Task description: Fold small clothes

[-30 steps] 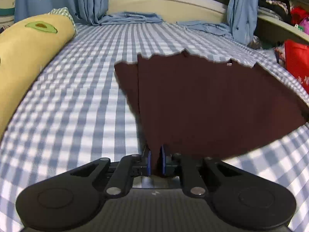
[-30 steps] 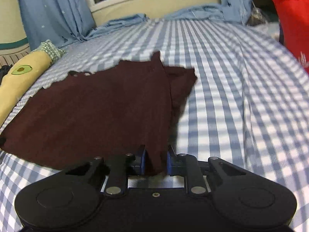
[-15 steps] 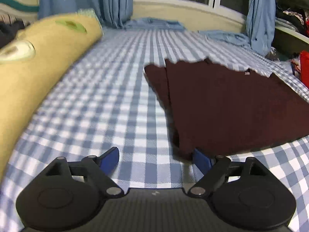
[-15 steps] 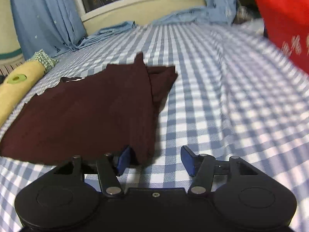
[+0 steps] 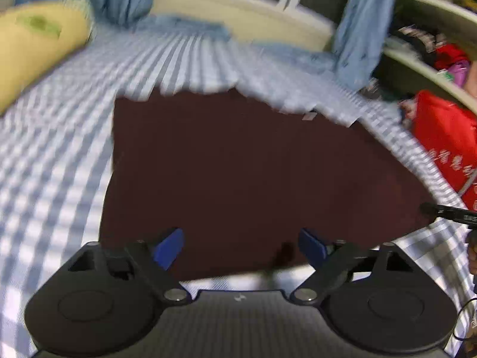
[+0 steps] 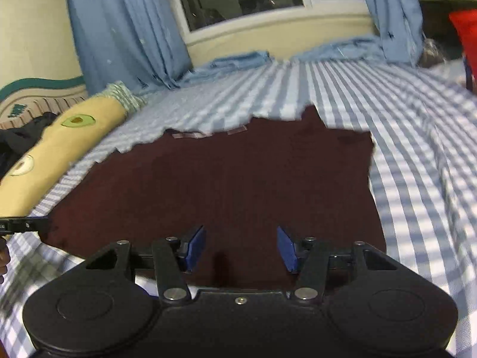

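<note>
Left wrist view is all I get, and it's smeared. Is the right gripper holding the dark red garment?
Observer: No. The right gripper hangs over the dark red garment at its near hem, jaws closing, blue pads apart, no cloth pinched between them.
Operator: Anything past the yellow pillow?
Observer: A heap of black clothes lies just beyond the yellow pillow.
Operator: Which edge has the neck?
Observer: The far one; pale labels show there.

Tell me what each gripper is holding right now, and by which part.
Nothing is held. The left gripper and right gripper both stand apart over the near hem of the dark red garment, jaws closing, pads not touching it.
</note>
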Motion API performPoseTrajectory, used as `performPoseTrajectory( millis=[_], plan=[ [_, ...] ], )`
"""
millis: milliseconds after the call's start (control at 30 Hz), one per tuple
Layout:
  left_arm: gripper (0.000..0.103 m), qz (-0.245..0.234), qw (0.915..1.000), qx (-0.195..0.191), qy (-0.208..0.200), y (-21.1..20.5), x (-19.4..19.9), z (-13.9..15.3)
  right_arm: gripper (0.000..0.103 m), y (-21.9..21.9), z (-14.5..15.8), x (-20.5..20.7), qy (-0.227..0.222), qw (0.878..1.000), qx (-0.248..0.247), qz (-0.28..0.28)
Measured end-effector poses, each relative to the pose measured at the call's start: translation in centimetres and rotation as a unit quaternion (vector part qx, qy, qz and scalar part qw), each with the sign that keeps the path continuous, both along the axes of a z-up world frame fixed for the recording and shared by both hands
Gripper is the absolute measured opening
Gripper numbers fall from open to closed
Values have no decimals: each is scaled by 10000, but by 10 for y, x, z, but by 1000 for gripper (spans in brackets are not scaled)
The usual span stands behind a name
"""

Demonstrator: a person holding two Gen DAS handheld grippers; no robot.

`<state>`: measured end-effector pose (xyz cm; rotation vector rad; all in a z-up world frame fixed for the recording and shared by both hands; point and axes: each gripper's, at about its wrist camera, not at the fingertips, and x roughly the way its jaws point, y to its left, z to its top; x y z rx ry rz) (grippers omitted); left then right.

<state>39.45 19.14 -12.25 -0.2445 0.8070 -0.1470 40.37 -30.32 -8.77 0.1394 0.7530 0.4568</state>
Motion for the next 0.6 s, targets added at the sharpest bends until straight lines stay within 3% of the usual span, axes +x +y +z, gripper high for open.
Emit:
performPoseTrajectory(
  millis=[100, 133, 200, 233, 300, 333, 367, 467, 600],
  plan=[
    [80, 85, 9998, -130, -93, 16, -13, -5, 53, -17, -12, 0, 130, 9990, -318, -278],
    [80, 199, 9996, -196, -79, 19, -16, -4, 46, -23, -15, -1, 156, 9990, -292, -304],
    [87, 416, 9990, -121, -116, 23, -18, 4, 43, -38, -17, -2, 238, 9991, -65, -349],
    [91, 559, 9982, 45, -191, 22, -22, 11, 48, -40, -14, -4, 262, 9990, -19, -361],
    [94, 628, 9972, 176, -353, 21, -27, 24, 70, -38, -5, -10, 209, 9993, 7, -319],
    [95, 633, 9971, 185, -385, 18, -31, 33, 83, -36, 2, -16, 74, 9995, 29, -311],
    [95, 657, 9968, 206, -406, 16, -35, 42, 89, -31, 11, -22, -141, 9994, 46, -313],
    [102, 775, 9947, 457, -495, 6, -44, 72, 99, -19, 39, -38, -559, 9983, 101, -93],
    [102, 789, 9910, 729, -798, -13, -56, 107, 102, -3, 78, -65, -1008, 9947, 195, 71]
  ],
)
